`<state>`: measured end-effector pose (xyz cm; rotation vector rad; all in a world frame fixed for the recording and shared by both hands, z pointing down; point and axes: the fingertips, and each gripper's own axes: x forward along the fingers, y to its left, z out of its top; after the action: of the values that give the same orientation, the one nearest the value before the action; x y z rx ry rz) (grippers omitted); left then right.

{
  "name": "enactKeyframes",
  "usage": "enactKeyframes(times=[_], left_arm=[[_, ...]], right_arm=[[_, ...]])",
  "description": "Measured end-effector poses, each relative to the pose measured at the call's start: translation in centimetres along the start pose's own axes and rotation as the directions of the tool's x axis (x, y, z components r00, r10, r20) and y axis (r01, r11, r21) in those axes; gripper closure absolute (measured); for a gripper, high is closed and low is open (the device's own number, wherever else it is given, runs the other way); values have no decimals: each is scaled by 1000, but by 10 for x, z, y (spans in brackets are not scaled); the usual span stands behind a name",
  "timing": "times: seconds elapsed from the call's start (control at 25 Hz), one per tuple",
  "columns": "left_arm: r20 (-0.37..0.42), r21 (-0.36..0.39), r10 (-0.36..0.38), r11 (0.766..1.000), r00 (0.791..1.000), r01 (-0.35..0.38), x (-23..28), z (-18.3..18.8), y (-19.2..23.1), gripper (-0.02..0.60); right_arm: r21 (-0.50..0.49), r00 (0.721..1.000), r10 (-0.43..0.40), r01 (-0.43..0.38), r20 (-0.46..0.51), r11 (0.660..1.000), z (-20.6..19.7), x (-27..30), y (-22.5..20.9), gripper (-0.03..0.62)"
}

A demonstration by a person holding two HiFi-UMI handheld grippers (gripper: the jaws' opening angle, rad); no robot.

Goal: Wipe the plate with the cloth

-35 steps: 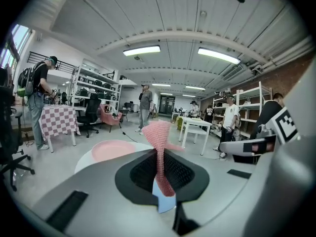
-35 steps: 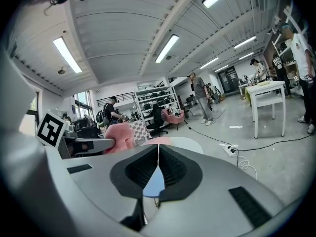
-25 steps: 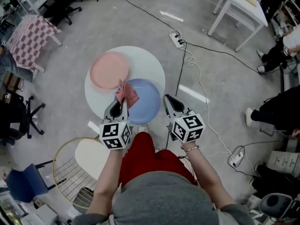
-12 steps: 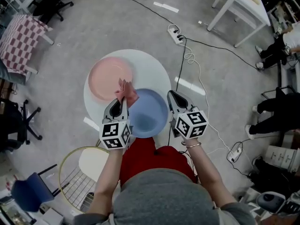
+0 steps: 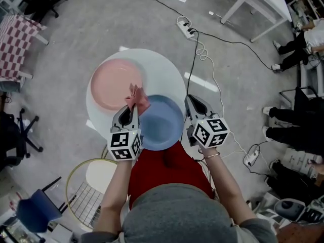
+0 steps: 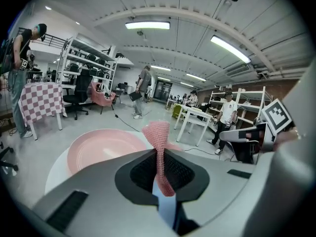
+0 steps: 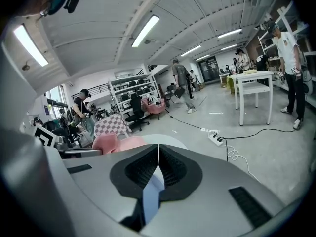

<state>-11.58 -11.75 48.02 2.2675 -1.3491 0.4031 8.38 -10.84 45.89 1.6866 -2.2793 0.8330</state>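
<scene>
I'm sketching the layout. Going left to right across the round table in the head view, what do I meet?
pink plate → cloth → blue plate → right gripper

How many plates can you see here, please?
2: a pink plate on the left of the round white table, and a blue plate nearer the person, at its near edge. None seems hidden.

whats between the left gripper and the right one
The blue plate fills the gap between the left gripper and the right gripper, as the head view shows.

One pink plate (image 5: 112,84), one blue plate (image 5: 161,124), one cloth (image 5: 137,99), one round table (image 5: 163,69).
</scene>
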Motion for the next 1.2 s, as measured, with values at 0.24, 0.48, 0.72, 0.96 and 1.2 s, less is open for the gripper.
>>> enactKeyframes(times=[0.24,0.48,0.72,0.96,1.2], left_arm=[[-45,-19,-2,1000,999,1,-2,-20,2,552],[-86,-19,-30,999,996,29,6,-34,-10,552],[-145,19,-125,991,981,129,28,-41,-46,552],[-202,70,-228,967,952,246,56,-48,-96,552],[-277,102,-250,952,928,287,80,-66,-126,552]], right_arm=[[3,999,-14,15,-43,1000,-16,4,-5,565],[11,999,-20,20,-49,1000,-24,1,-13,565],[35,998,-40,42,-54,999,-33,-9,-23,565],[81,997,-72,75,-40,994,-40,-25,-41,565],[102,996,-79,83,-49,991,-47,-36,-56,565]])
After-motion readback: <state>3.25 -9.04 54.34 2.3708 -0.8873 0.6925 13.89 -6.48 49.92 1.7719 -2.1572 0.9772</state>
